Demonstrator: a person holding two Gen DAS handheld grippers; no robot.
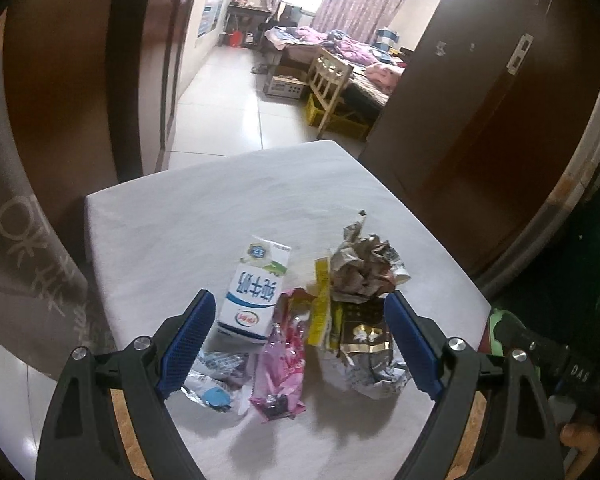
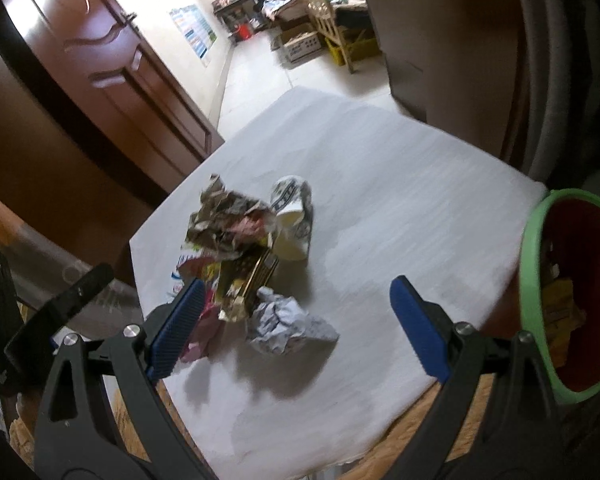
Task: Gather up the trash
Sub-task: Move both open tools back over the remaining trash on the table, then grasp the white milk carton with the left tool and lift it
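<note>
While both grippers gape, trash pile (image 1: 300,320), red bin (image 2: 572,292).

bin (image 2: 530,280) cut off at right, contents blurred

Blue ribbed fingers (image 1: 192,344) on black frames. The worktop (image 1: 204,208) is pale grey. On it: a white-and-blue milk carton (image 1: 254,294) with red logo, a pink wrapper (image 1: 282,364), brown crumpled paper (image 1: 360,268). The bin (image 2: 572,292) is red inside, green-rimmed.

milk carton (image 1: 255,291): 1 | crumpled paper wads (image 1: 363,270): 2 | pink wrapper (image 1: 281,364): 1 | bin (image 2: 534,264): 1
</note>
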